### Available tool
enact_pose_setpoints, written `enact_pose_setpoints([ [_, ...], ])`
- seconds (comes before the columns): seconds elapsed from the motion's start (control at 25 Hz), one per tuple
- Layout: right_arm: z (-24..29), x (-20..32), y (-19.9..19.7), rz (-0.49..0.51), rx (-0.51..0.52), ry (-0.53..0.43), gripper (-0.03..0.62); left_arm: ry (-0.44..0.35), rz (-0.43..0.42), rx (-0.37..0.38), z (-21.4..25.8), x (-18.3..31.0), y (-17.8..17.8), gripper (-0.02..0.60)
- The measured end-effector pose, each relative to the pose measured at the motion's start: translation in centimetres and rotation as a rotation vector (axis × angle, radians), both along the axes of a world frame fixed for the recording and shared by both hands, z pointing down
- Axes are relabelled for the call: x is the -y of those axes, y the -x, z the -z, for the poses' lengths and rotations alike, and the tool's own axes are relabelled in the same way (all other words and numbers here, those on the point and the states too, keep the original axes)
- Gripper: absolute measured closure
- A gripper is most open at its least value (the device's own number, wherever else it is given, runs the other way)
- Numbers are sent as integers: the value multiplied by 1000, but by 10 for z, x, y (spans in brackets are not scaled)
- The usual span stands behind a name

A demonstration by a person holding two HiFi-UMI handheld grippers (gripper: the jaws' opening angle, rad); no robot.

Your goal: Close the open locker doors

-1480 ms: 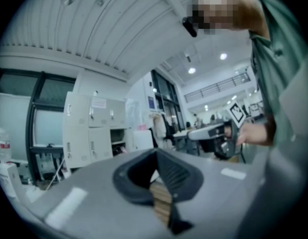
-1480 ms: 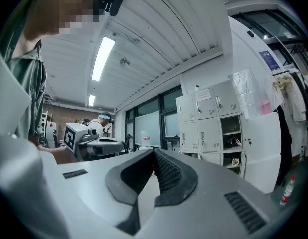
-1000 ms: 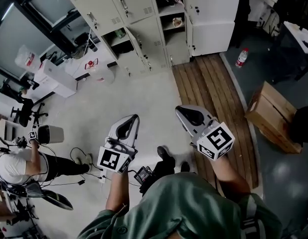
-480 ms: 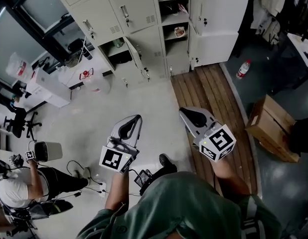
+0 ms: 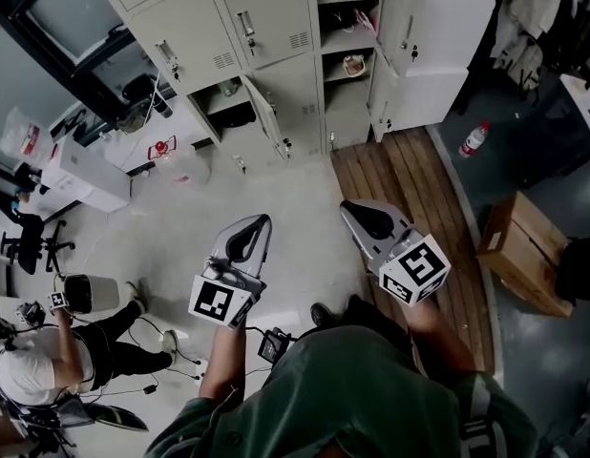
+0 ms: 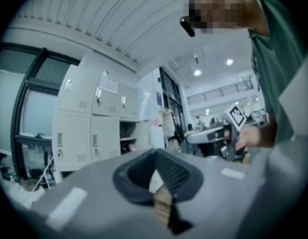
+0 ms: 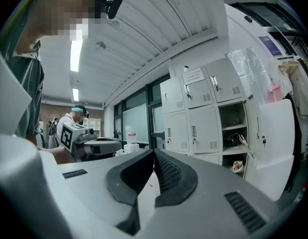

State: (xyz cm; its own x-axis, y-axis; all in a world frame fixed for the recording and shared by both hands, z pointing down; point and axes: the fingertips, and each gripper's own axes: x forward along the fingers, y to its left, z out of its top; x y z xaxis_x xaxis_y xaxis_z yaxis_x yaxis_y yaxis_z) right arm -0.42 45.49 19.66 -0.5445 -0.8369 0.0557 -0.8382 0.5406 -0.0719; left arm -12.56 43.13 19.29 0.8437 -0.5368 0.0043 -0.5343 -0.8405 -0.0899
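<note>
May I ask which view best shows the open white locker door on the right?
The right gripper view: the open white metal locker door stands large beside its shelves. The head view sees that door steeply from above; the left gripper view shows it small and distant.

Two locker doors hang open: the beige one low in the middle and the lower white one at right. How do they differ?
The beige door stands out into the room, nearly edge-on from the head view; the white door is swung wider and shows a broad face. The beige door matches the closed fronts, while the white door looks brighter. Both are locker doors, and neither is shut.
</note>
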Motion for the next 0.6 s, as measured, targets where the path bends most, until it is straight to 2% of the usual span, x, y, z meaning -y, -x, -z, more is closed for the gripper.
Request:
enact_pose_setpoints([
  [0.4, -12, 76, -12, 41, 5, 20, 588, 31, 46, -6, -14, 72, -13, 578],
  [0.6, -12, 131, -34, 70, 15, 18, 588, 34, 71, 8, -15, 123, -35, 578],
])
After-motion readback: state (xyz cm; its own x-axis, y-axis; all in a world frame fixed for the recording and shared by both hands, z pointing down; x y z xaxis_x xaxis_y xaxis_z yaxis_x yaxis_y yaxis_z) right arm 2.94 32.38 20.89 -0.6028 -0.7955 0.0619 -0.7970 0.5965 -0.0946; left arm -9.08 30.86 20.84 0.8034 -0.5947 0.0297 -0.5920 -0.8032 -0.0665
